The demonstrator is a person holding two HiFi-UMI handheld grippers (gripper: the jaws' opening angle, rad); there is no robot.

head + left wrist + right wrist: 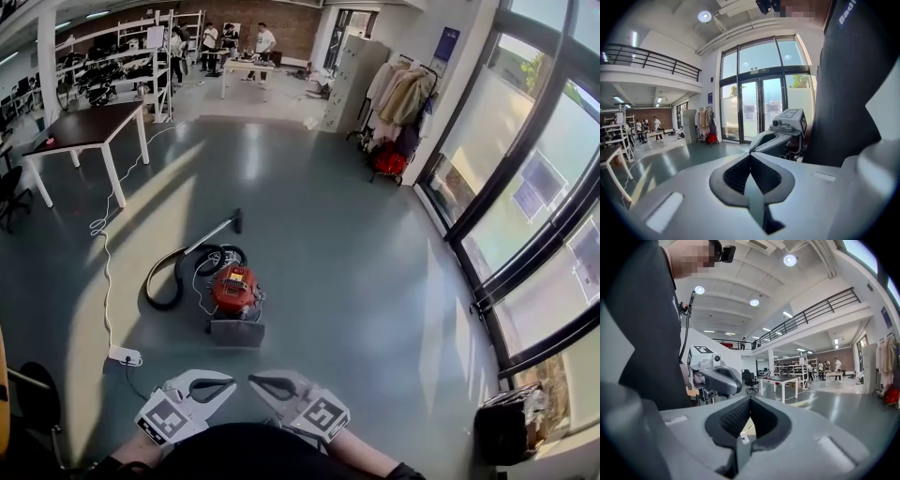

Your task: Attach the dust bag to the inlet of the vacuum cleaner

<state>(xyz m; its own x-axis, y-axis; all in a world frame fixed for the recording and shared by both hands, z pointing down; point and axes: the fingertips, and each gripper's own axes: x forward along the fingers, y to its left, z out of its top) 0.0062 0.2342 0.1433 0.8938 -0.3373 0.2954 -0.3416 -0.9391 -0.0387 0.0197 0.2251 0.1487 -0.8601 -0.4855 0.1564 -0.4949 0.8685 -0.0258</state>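
The person is standing at the near edge of the scene, well apart from the red vacuum cleaner (233, 287), which is sitting on the grey floor (366, 281) near the middle, its dark hose (167, 281) curling off to the left and far side. The left hand-held gripper (231, 382) and the right hand-held gripper (251, 380) are hanging close to the person's body, tips pointing at each other and almost meeting. In each gripper view the jaws are lying pressed together with nothing between them, so both are empty. A flat grey piece (236, 333) is lying just on the near side of the vacuum cleaner, touching it or nearly so. From this far off I cannot tell whether it is the dust bag, an opened cover or something else, and the inlet itself is too small to make out. So the scene is fitting two stages equally. Either the person is walking up to a machine whose bag is waiting to be fitted, or is standing back from one whose bag is already seated. In my judgement any further handling is calling for getting close and low enough to see the inlet, and for opening jaws that are now shut.
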